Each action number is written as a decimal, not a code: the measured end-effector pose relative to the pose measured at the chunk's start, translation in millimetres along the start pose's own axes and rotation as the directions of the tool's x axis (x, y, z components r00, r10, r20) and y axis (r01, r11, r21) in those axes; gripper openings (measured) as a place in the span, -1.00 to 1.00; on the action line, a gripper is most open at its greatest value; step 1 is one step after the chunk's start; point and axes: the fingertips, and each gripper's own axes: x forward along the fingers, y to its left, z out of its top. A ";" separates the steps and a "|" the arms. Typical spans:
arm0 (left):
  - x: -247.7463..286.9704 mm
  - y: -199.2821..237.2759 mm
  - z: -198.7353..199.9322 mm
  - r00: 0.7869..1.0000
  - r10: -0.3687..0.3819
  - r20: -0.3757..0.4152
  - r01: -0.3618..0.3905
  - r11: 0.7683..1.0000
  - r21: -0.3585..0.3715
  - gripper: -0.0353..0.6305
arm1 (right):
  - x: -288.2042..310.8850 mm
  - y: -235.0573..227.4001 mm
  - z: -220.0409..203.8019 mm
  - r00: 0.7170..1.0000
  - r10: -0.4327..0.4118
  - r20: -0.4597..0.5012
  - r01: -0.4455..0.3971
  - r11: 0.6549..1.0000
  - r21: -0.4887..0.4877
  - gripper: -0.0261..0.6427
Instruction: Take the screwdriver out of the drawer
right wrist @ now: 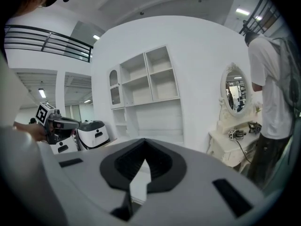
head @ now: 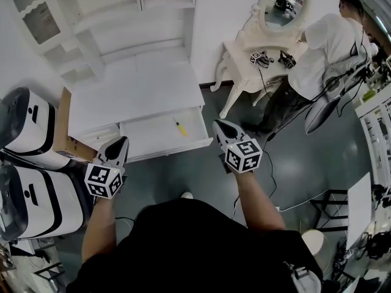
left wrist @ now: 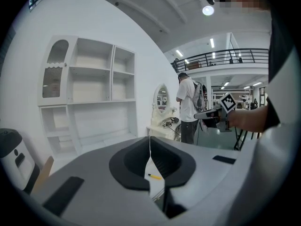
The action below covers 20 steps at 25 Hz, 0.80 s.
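A small yellow-handled screwdriver lies in the open white drawer of the low cabinet, toward the drawer's right side. My left gripper hovers in front of the drawer's left corner, jaws shut and empty. My right gripper is just off the drawer's right end, a short way right of the screwdriver, also shut with nothing in it. In the left gripper view the left gripper's jaw tips meet in a thin line, and the screwdriver shows below them. In the right gripper view the right gripper's jaws are together.
A white shelf unit stands behind the cabinet. Two white machines and a cardboard box are at the left. At the right a person in a white shirt stands at a white dressing table with an oval mirror. Cables trail over the floor.
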 end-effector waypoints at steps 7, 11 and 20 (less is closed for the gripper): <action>17.0 -1.7 6.2 1.000 -0.001 0.015 0.001 1.000 -0.008 -0.83 | 4.8 -15.6 -2.6 1.000 -0.003 -0.008 0.003 1.000 0.004 -0.89; 29.9 1.8 3.3 1.000 -0.004 0.015 0.004 1.000 -0.015 -0.83 | 10.1 -23.9 -4.4 1.000 -0.011 -0.017 0.011 1.000 -0.002 -0.89; 72.3 15.7 6.9 0.999 -0.033 0.028 0.034 0.999 -0.029 -0.83 | 33.4 -47.5 -8.8 0.998 -0.029 -0.053 0.028 1.000 -0.011 -0.89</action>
